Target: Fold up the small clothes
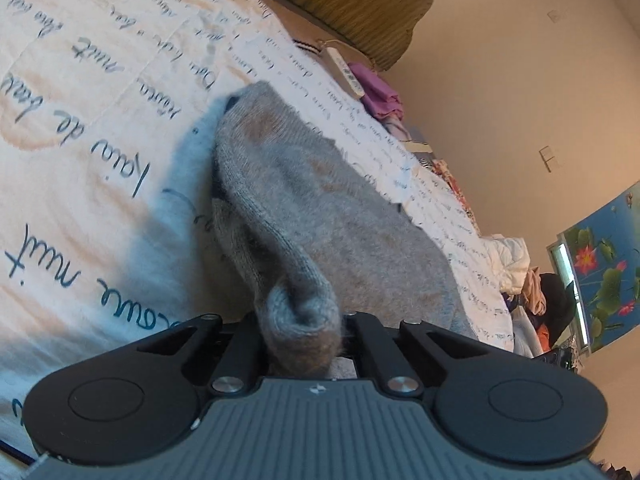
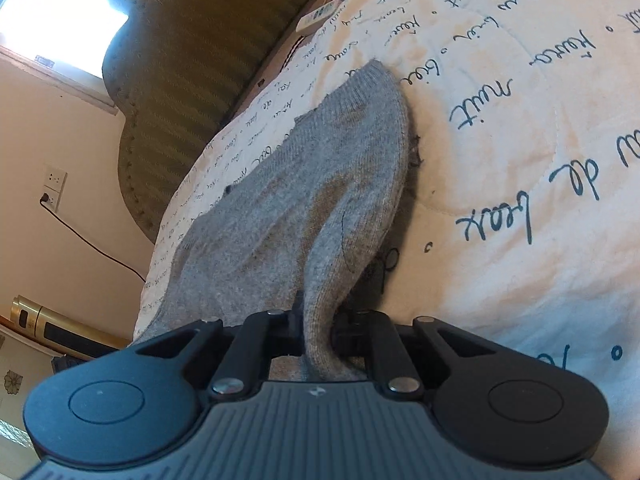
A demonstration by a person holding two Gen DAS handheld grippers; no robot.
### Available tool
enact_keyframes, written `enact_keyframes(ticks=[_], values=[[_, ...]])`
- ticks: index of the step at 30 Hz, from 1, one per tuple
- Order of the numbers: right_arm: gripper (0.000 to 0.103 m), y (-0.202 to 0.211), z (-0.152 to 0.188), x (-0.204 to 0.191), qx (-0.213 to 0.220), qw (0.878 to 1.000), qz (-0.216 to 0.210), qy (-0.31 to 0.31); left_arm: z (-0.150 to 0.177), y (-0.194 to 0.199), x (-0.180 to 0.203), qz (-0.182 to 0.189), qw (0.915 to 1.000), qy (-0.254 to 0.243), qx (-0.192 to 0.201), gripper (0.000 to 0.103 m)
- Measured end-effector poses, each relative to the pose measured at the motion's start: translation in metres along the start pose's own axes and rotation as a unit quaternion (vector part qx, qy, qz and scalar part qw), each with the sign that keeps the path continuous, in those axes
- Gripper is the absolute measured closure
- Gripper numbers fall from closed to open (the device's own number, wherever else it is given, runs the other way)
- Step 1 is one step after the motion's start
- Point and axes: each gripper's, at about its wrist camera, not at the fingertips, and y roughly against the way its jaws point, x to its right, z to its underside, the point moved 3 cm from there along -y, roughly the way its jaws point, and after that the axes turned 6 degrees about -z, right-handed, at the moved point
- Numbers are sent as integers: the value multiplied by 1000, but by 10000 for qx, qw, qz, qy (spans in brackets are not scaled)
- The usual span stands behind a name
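Note:
A small grey knitted garment (image 1: 320, 208) lies on a white quilt printed with blue script (image 1: 80, 128). My left gripper (image 1: 304, 332) is shut on a bunched grey edge of it, which fills the jaws and hides the fingertips. In the right wrist view the same grey garment (image 2: 320, 184) stretches away over the quilt (image 2: 520, 160). My right gripper (image 2: 320, 336) is shut on another edge, a narrow fold of cloth pinched between the jaws. Part of the garment is lifted off the quilt near both grippers.
An olive padded headboard (image 2: 192, 52) stands behind the bed. A white remote (image 1: 344, 70) and purple cloth (image 1: 380, 92) lie near it. A pile of clothes (image 1: 528, 280) sits at the quilt's far edge. A wall socket with a cable (image 2: 52, 196) is on the left wall.

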Motion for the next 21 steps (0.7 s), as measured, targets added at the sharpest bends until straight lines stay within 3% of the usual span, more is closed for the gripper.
enact_keyframes(ticks=[7,11,16,21], values=[[94,27,-8,-36,112,9994,-246,199,-10,47,33,420,9984,-343,172,101],[94,47,4,-56,74,9989,-351,313,4,82,45,592,9972,-447,130,101],[95,89,46,-65,103,9979,-615,199,45,119,37,665,9967,-468,-39,101],[92,108,103,-43,48,9993,-370,1,83,116,-7,278,9990,-120,-329,101]])
